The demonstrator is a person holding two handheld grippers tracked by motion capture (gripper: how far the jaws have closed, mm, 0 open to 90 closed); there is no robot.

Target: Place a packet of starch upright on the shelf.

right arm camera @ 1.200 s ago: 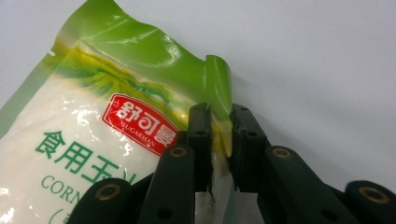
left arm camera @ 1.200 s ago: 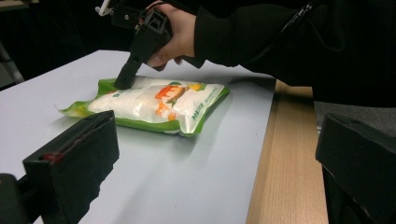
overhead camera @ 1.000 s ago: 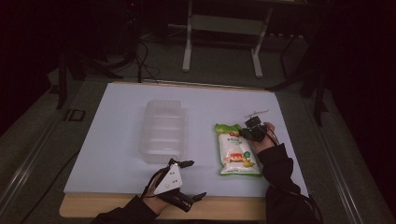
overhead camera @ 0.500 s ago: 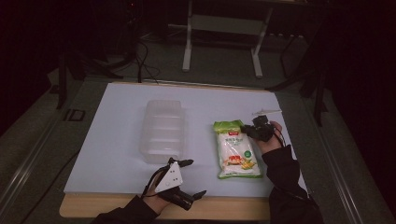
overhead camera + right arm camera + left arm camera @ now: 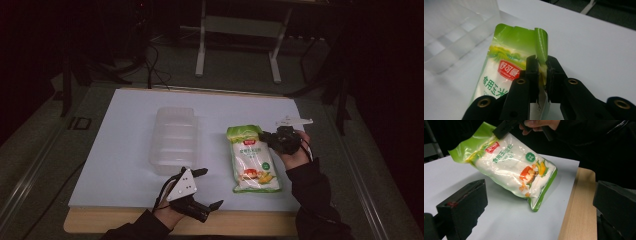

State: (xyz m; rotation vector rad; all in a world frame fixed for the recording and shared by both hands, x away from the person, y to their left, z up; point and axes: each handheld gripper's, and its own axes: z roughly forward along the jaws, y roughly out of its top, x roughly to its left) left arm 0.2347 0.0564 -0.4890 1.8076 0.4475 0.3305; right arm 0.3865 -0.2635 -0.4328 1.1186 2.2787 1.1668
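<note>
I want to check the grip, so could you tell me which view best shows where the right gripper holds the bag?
The right gripper view: the right gripper pinches the bag at its folded green top edge. The left gripper view shows the bag's raised top end, and the high view shows it too small.

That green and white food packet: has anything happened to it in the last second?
The right gripper moved in from the packet's far corner and clamped the packet by its upper edge, lifting that end. The left gripper and clear container stayed put.

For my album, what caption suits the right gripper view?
Right gripper pinching the top edge of a green-and-white food bag beside a clear plastic container.
</note>
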